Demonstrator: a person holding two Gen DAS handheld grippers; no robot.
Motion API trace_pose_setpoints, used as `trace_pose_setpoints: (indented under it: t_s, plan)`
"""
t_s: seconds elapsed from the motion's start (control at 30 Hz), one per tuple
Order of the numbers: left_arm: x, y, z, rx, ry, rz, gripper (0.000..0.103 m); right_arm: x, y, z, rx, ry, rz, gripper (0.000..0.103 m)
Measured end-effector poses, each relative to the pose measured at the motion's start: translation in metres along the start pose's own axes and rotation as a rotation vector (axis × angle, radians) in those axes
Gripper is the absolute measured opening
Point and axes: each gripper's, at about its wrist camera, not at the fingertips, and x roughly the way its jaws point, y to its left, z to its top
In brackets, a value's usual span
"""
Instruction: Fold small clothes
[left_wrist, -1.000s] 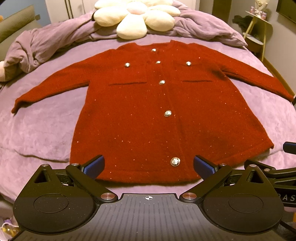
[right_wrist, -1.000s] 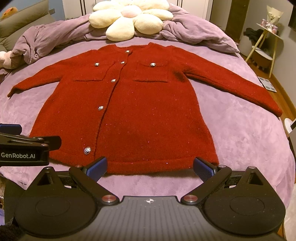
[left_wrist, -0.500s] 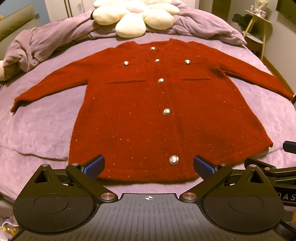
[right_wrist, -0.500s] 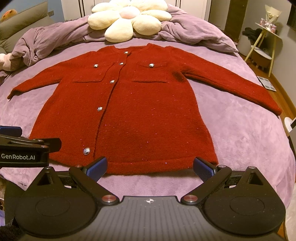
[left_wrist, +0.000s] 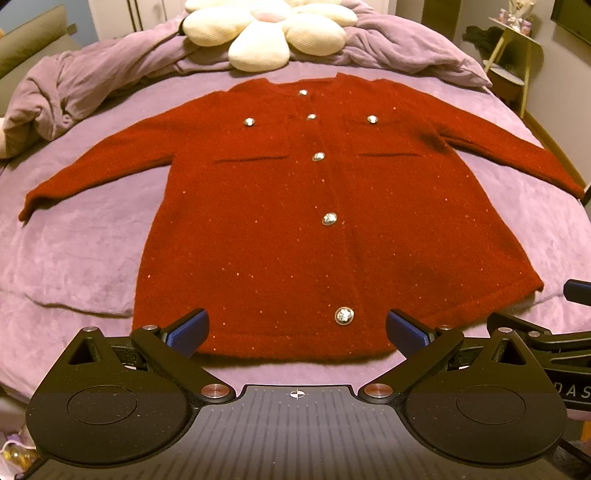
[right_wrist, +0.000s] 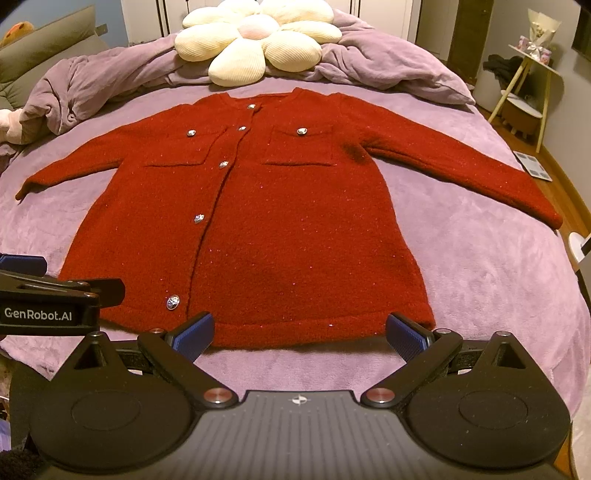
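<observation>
Red cardigan (left_wrist: 295, 229) spread flat, front up and buttoned, on the purple bed cover (left_wrist: 85, 251), both grippers released above its near hem.

The left gripper (left_wrist: 297, 328) hangs with its blue pads (left_wrist: 188, 328) spread wide and nothing between them, over the near hem around the lowest silver button (left_wrist: 344, 316); the right gripper (right_wrist: 300, 332) is likewise parted and empty over the hem's right half. The hem runs left to right just beyond the fingertips, with a strip of bare cover on the near side. Both sleeves reach outward, the right cuff close to the bed's right edge. Bare cover lies open on either side of the body. Beyond the collar sit a bunched purple duvet (right_wrist: 96, 85) and a cream flower pillow (right_wrist: 255, 40).
</observation>
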Motion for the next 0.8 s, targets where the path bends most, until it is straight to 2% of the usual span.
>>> trace_pose_setpoints:
  t_s: [0.8]
  plan:
    - [0.0031,0.0024,-0.0012,-0.016,0.019,-0.012,0.103,0.0009,-0.002,-0.0018,0.008,-0.005,0.0,0.099]
